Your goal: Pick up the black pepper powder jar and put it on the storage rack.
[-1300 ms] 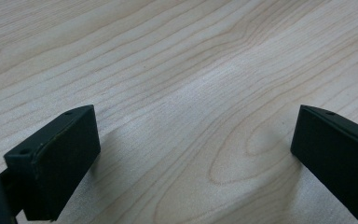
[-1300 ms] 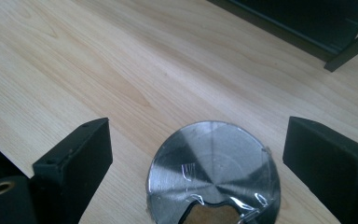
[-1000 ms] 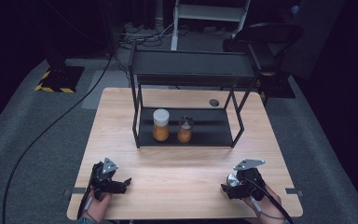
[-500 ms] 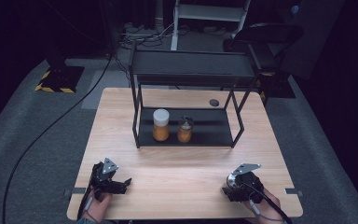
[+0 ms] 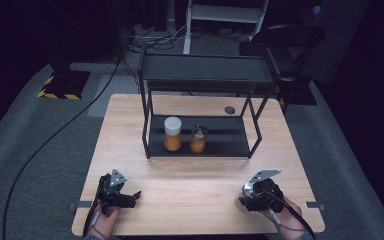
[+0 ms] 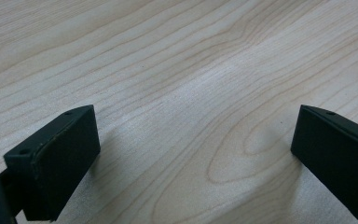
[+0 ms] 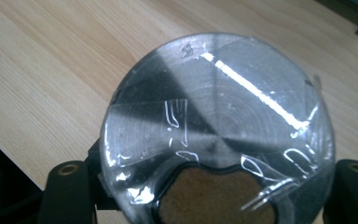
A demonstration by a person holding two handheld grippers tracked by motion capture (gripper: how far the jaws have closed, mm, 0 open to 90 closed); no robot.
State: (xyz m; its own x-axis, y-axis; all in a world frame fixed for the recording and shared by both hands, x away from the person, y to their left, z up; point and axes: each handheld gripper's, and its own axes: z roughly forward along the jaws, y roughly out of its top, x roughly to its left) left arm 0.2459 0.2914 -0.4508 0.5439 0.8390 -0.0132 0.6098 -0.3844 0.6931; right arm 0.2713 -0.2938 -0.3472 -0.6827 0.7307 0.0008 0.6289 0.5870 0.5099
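1. The task's thing is a round container with a brushed-metal lid [image 7: 216, 126] under crinkled clear film; a shaped opening at the lid's near edge shows a brown granular filling; seen from above, it is a small pale-sided tub [image 5: 243, 196] standing upright on the wooden table [image 5: 190, 165] near the front right corner, mostly covered by the tool that grips it.
2. The right gripper [image 5: 252, 196] has it; in the right gripper view the two black jaws stand at either side of the lid, pressed against the container's wall; they have just been closing and now clamp the container between them; the person's right hand [image 5: 279, 210] holds the tool from behind, its cable trailing off the front edge.
3. The left gripper [image 6: 193, 154] rests low over bare wood near the front left corner, well apart from the container; its jaws stand wide apart with nothing between them; the left hand [image 5: 105, 217] grasps it from below.
4. Farther back, at mid-table, stands a black two-tier metal rack [image 5: 205, 75]; on its lower shelf are a white-capped jar of orange contents [image 5: 172, 133] and, just beside it to the right, a shorter jar with orange contents [image 5: 198, 138]; the two stand near each other, whether touching I cannot tell.
5. A small dark disc [image 5: 229, 110] lies on the table behind the rack; grey carpet [image 5: 40, 145] surrounds the table, with a black cable [image 5: 55, 137] running across it at the left.
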